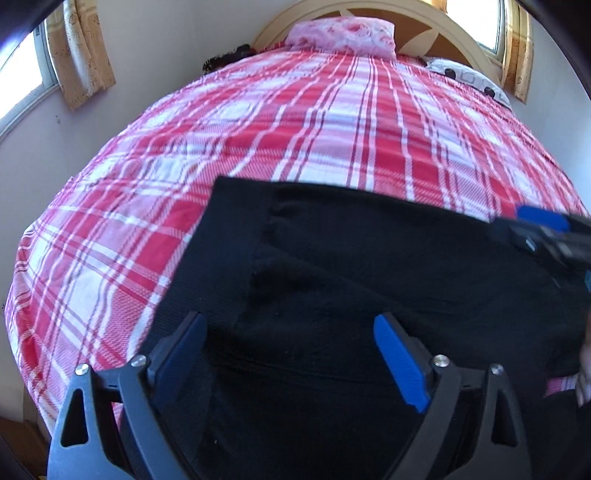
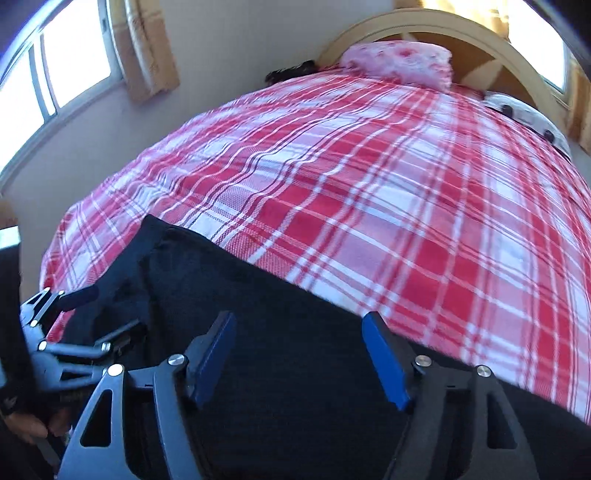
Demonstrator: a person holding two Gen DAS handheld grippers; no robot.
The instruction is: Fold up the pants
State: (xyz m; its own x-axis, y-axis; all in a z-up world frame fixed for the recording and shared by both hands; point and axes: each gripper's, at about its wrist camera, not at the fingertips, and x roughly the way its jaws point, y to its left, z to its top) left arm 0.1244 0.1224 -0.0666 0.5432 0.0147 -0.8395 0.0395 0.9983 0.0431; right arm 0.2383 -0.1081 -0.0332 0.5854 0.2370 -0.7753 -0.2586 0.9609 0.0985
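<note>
Black pants (image 1: 369,266) lie flat near the foot of a bed with a red and white plaid cover (image 1: 258,122); they also fill the lower part of the right wrist view (image 2: 288,325). My left gripper (image 1: 290,325) is open and empty, its blue pads hovering over the pants' near left part. My right gripper (image 2: 299,332) is open and empty over the pants' far edge; it shows at the right edge of the left wrist view (image 1: 546,225). The left gripper's body appears at the left of the right wrist view (image 2: 74,332).
A pink floral pillow (image 1: 343,35) and a white patterned pillow (image 1: 469,79) lie by the wooden headboard (image 1: 454,37). A wall with curtained windows (image 1: 22,77) runs along the bed's left side. The plaid cover (image 2: 369,184) stretches beyond the pants.
</note>
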